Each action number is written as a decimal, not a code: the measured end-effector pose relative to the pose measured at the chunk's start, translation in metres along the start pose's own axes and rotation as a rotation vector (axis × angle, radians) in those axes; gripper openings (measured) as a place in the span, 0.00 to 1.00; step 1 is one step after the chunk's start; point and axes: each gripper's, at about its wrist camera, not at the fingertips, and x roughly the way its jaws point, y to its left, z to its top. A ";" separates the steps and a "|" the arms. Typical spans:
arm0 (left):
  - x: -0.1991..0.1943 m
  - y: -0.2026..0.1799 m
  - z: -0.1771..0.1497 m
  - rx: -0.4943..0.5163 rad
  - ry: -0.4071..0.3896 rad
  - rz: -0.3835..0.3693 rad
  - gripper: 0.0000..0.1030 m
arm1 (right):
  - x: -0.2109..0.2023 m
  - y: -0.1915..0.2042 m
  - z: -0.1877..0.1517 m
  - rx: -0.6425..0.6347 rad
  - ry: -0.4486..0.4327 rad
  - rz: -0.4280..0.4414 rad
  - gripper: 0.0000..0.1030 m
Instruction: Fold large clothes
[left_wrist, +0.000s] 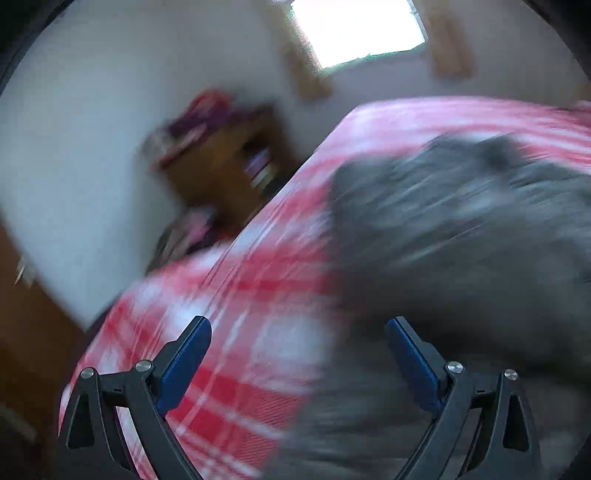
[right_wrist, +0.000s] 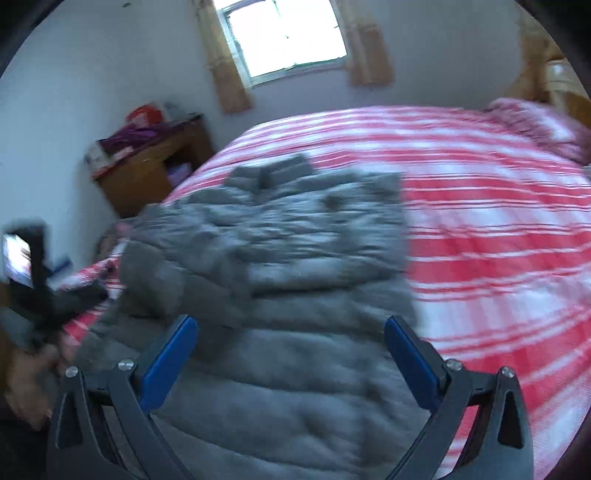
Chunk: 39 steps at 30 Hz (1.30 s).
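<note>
- The right tool (right_wrist: 290, 334) is released: its two blue-padded fingers (right_wrist: 168, 362) stand wide apart with nothing between them.
- Directly ahead of and beneath the right tool lies the grey quilted garment (right_wrist: 280, 266), spread across the bed (right_wrist: 498, 229); it appears to be a padded jacket, with a collar-like fold at its far end.
- The garment's near edge runs under the right tool's fingers, but whether they touch it cannot be told.
- To the right of the right tool the bed's red-and-white checked cover lies bare; a pillow (right_wrist: 539, 122) in the same pattern sits at the far right.
- The left tool (left_wrist: 297, 339) is also released, fingers (left_wrist: 184, 363) splayed and gripping nothing.
- In the left wrist view the picture is heavily blurred; the grey garment (left_wrist: 461, 240) fills the space ahead and to the right of the left tool, the checked bed cover (left_wrist: 258, 295) ahead and to its left.
- Far ahead and to the left of the right tool stands a wooden cabinet (right_wrist: 147, 166) against the wall, with purple cloth (right_wrist: 136, 136) and a red item piled on top.
- Ahead on the far wall is a bright window (right_wrist: 284, 33) flanked by tan curtains (right_wrist: 225, 66).
- At the left edge of the right wrist view the other handheld device (right_wrist: 37, 266) shows, with a hand (right_wrist: 29, 384) below it.
- No brand, label or writing can be read anywhere; blur hides fine detail.
</note>
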 end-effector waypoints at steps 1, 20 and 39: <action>0.019 0.013 -0.008 -0.032 0.054 0.029 0.93 | 0.011 0.008 0.002 -0.002 0.015 0.022 1.00; 0.050 0.028 -0.037 -0.116 0.110 -0.005 0.93 | 0.061 0.008 0.012 0.041 0.100 -0.014 0.21; -0.016 -0.037 0.104 -0.099 -0.084 -0.364 0.93 | 0.029 0.007 0.046 0.083 -0.096 -0.171 0.73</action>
